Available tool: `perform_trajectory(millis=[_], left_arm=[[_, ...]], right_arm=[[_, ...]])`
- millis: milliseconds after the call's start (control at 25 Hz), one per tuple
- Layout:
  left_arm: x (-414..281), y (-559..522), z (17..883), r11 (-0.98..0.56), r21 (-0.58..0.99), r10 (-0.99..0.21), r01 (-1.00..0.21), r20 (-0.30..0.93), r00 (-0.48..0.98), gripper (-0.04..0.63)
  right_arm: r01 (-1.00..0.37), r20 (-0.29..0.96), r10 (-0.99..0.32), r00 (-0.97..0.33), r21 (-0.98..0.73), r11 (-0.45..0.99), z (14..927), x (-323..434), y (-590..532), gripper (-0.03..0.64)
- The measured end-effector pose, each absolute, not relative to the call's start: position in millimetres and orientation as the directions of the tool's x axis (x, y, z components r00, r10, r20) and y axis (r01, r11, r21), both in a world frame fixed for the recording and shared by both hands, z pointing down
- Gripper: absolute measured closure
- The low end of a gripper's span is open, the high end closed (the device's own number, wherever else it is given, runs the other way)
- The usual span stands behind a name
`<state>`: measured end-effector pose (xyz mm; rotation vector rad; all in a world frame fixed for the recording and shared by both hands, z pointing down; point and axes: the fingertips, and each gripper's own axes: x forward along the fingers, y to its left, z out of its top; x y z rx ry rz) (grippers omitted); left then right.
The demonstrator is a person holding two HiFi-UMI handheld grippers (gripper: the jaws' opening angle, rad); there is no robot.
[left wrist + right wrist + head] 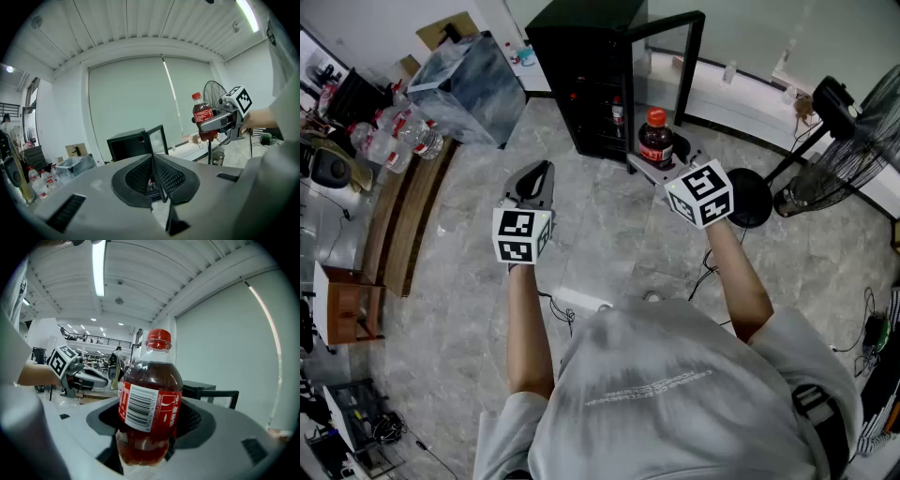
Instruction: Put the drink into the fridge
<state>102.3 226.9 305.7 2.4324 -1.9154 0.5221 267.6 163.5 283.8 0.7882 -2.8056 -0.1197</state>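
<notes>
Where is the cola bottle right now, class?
In the head view the cola bottle sits right of centre, upright and clamped in the right gripper jaws, held close to the open front of the black fridge.
</notes>
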Motion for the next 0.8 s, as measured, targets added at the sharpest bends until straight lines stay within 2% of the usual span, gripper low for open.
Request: perform_trajectory(millis=[240, 560, 800], left_arm=[[106.5, 223.7, 308.1, -0.257, -0.204, -0.943, -0.944, 0.268, 0.199, 0.572], [122.7, 219.8, 310.6, -0.227, -0.196, -0.948, -0.954, 0.27, 0.171, 0.571], [125.4, 216.0, 318.8, -0.209, -0.199, -0.948, -0.957, 0.282, 0.148, 0.572]], right_arm=[[-0.495, 0.194, -0.513, -0.836, 0.139, 0.858, 284.6, 269.2, 159.9, 0.302], [-0.485, 0.161, -0.49, -0.857, 0.071, 0.871, 280.8, 285.0, 153.1, 0.299], [-0.473, 0.183, -0.468, -0.864, 0.023, 0.881, 293.7, 293.8, 142.0, 0.299]])
